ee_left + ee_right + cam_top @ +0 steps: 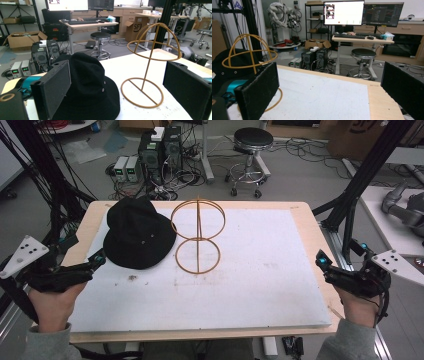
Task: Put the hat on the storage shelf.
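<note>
A black bucket hat [139, 232] lies flat on the white mat [250, 270] at the far left. Just to its right stands a gold wire hat stand [197, 237] with a round base and a domed top, bare. My left gripper [98, 256] hovers at the table's left edge, open, its jaws pointing at the hat's brim. The left gripper view has the hat [90, 82] close ahead of my left gripper [117, 67], and the stand [150, 57] to the right. My right gripper [322, 261] is open at the right edge; the right gripper view shows the stand [249, 43] and hat [227, 62] far left.
The mat covers a wooden tabletop [310, 227] with a bare wood border. Black frame posts [360, 175] rise at both sides of the table. On the floor beyond the far edge are a stool [252, 142], computer cases [160, 147] and cables.
</note>
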Available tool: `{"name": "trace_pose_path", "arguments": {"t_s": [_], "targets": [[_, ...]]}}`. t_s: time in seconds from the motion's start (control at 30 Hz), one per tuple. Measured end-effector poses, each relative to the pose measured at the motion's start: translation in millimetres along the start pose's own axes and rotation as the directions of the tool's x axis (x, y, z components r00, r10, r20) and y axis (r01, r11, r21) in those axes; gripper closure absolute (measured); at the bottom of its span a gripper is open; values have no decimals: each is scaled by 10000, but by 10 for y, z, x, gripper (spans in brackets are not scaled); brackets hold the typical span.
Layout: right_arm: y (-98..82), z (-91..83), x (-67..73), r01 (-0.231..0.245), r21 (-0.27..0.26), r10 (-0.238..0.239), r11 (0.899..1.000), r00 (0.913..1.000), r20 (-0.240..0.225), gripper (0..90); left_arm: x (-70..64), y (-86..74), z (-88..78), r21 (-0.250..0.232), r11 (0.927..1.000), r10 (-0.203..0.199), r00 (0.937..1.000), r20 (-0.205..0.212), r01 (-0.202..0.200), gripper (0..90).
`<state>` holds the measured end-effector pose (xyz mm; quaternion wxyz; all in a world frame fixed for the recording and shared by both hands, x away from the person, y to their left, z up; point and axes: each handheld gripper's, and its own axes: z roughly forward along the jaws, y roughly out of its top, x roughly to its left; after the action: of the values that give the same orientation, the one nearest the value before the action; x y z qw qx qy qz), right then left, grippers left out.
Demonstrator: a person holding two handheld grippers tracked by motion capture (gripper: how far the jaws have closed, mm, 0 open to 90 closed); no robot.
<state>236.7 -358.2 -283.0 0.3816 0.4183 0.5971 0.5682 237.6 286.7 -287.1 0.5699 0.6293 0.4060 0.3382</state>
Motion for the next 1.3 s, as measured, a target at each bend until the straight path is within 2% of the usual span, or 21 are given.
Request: {"name": "trace_pose_path", "arguments": {"t_s": [0.27, 0.57, 0.83, 1.0, 1.3], "targets": [[-1, -1, 0, 13, 27, -13, 10000, 10000, -32, 13, 4, -2, 8, 68, 10000, -44, 10000, -31, 45, 81], [-21, 60, 32, 105, 339, -103, 9994, 9999, -56, 13, 1, -16, 55, 338, 9994, -90, 9999, 103, 86, 82], [-24, 69, 43, 69, 378, -66, 9993, 9999, -92, 13, 17, 12, 69, 342, 9993, -162, 9996, 218, 155, 82], [-20, 63, 52, 85, 389, -82, 9992, 9999, -79, 13, 33, 52, 146, 458, 9988, -172, 9992, 356, 155, 82], [-45, 105, 37, 140, 601, -136, 9981, 9999, -67, 13, 90, 150, 383, 748, 9970, 162, 9967, 792, -221, 110]]}}
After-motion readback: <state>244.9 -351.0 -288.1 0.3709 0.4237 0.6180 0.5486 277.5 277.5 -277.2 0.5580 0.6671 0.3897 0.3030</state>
